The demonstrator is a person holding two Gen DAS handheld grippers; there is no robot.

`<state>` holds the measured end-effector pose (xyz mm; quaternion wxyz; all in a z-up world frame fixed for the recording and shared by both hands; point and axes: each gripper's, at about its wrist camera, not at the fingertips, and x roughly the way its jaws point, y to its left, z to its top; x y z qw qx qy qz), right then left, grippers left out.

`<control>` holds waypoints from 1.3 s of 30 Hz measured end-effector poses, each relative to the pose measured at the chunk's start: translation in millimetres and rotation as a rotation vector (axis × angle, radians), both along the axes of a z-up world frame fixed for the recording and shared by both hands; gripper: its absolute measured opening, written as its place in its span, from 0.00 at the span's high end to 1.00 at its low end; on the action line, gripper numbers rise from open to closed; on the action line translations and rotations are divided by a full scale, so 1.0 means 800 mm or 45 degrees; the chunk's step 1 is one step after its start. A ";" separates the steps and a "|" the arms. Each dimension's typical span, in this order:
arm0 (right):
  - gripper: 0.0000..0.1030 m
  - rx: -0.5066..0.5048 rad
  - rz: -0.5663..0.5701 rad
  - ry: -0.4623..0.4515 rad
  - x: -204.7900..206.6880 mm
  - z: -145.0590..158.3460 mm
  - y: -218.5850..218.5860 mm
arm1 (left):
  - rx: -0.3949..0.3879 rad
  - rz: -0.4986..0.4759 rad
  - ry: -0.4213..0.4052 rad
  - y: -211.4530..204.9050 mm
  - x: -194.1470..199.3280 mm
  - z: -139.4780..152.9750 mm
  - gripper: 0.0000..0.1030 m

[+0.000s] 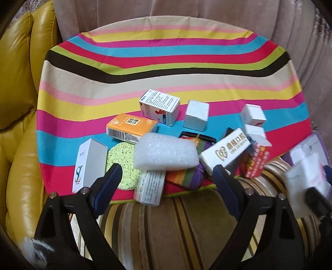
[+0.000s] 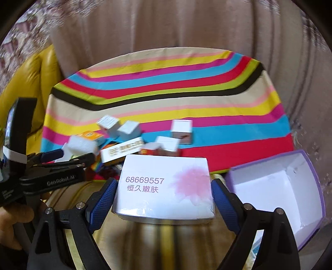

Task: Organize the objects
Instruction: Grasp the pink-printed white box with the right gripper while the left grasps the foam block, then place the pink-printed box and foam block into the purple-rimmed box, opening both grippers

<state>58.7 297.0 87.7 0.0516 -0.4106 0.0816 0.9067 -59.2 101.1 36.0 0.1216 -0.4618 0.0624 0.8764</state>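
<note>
While the right gripper (image 2: 162, 196) clasps a white box with a pink flower (image 2: 166, 187) across its width, both blue pads pressed against its side walls, that box hangs over the near edge of the striped cloth (image 2: 166, 83), above a brown striped cushion (image 1: 166, 228). Just to its right an open purple-walled box (image 2: 276, 187) sits empty, its white inside showing and its near corner running out toward the edge of the view.

Left of the held box, the left gripper (image 1: 166, 172) stands spread wide with nothing between its pads. Its tips frame the near rim of a crowded pile: a white foam block (image 1: 164, 152) lies on top of a green sponge (image 1: 122, 164), a printed white carton (image 1: 149, 187) pokes over the cloth's near edge, and a woven rainbow pouch (image 1: 186, 174) lies beside it. A tall white box (image 1: 89, 166) stands at the left end of the pile, an orange box (image 1: 130, 126) behind the foam, and a white box with gold lettering (image 1: 226, 151) leans to the right against a red carton (image 1: 257, 162). Farther back, three small white boxes are spaced apart: one with printed text (image 1: 159, 108), a plain cube (image 1: 196, 118), and one at the right (image 1: 253, 115).

Beyond these the far half of the cloth lies bare, all the way to its far edge against a beige drape (image 1: 207, 16). A yellow leather seat (image 1: 18, 103) hems in the left side. A hand (image 2: 14, 220) grips the left tool's handle at the near left.
</note>
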 end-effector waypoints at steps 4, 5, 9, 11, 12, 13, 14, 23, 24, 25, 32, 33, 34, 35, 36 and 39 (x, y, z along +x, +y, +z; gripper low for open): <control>0.11 -0.025 -0.081 -0.011 0.010 -0.004 0.036 | -0.068 0.023 0.015 0.009 -0.008 -0.005 0.12; 0.11 -0.031 -0.096 -0.014 0.012 -0.004 0.043 | -0.079 0.029 0.017 0.011 -0.009 -0.006 0.14; 0.11 -0.048 -0.167 -0.018 0.022 -0.007 0.074 | -0.102 0.068 0.002 0.009 -0.015 -0.012 0.34; 0.11 -0.051 -0.197 -0.017 0.026 -0.008 0.085 | -0.098 0.083 0.000 0.006 -0.016 -0.014 0.36; 0.11 -0.059 -0.214 -0.021 0.027 -0.010 0.092 | -0.097 0.087 0.003 0.006 -0.016 -0.013 0.36; 0.11 -0.062 -0.225 -0.023 0.029 -0.011 0.096 | -0.097 0.092 0.010 0.005 -0.015 -0.012 0.36; 0.11 -0.063 -0.238 -0.024 0.031 -0.011 0.101 | -0.098 0.097 0.020 0.005 -0.014 -0.011 0.36; 0.11 -0.076 -0.325 -0.031 0.047 -0.015 0.134 | -0.001 0.077 0.155 0.011 0.022 0.026 0.36; 0.11 -0.075 -0.337 -0.033 0.049 -0.015 0.138 | 0.015 0.065 0.165 0.015 0.026 0.030 0.36; 0.11 -0.074 -0.344 -0.034 0.050 -0.015 0.141 | 0.053 0.046 0.175 0.019 0.032 0.036 0.37; 0.11 -0.043 -0.444 -0.060 0.064 -0.021 0.174 | 0.197 -0.172 0.170 0.080 0.065 0.055 0.37; 0.11 -0.037 -0.462 -0.065 0.067 -0.022 0.179 | 0.228 -0.219 0.146 0.093 0.069 0.053 0.37; 0.11 -0.034 -0.475 -0.069 0.070 -0.023 0.184 | 0.241 -0.248 0.130 0.103 0.072 0.052 0.37; 0.11 -0.033 -0.488 -0.074 0.072 -0.024 0.189 | 0.261 -0.290 0.110 0.115 0.075 0.051 0.37; 0.11 -0.034 -0.510 -0.080 0.076 -0.025 0.195 | 0.273 -0.317 0.098 0.124 0.077 0.050 0.37; 0.11 -0.026 -0.546 -0.093 0.082 -0.029 0.207 | 0.339 -0.409 0.038 0.151 0.082 0.045 0.37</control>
